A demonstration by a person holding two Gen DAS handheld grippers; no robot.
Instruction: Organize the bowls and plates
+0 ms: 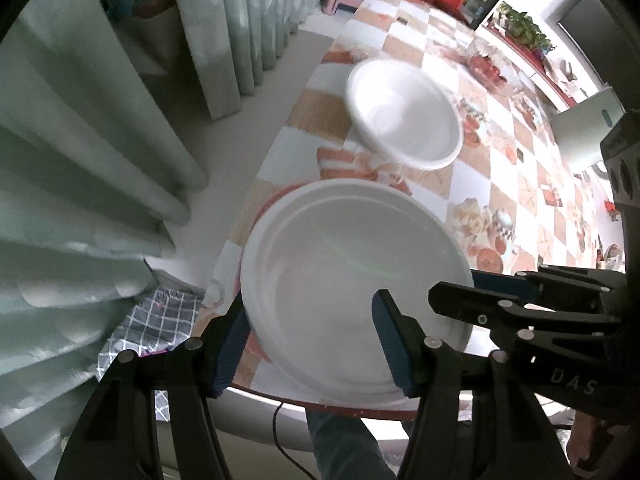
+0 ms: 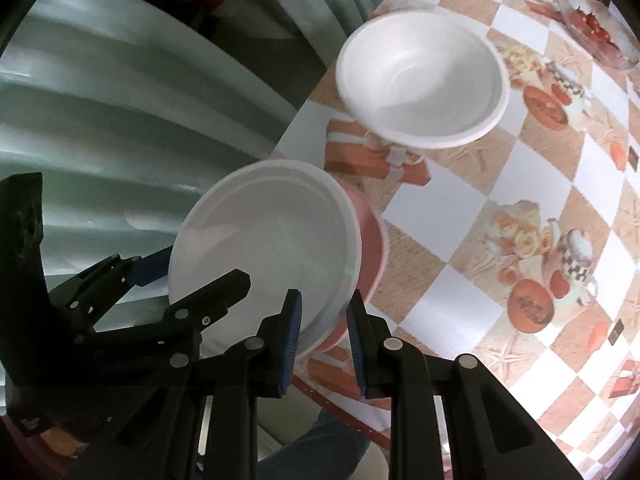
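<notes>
White foam plate (image 1: 352, 276), round with a raised rim, fills the lower centre of the left wrist view, over a pink plate (image 2: 370, 240) at the table (image 1: 472, 184) edge. Left gripper (image 1: 308, 340) straddles its rim, jaws wide. Right gripper (image 2: 322, 340) brackets its edge, jaws partly apart. White bowl (image 1: 404, 114) sits upper centre.

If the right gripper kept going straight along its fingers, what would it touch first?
Most likely the near rim of the white plate and the pink plate under it, which sit between the right gripper fingers; depth is unclear.
</notes>
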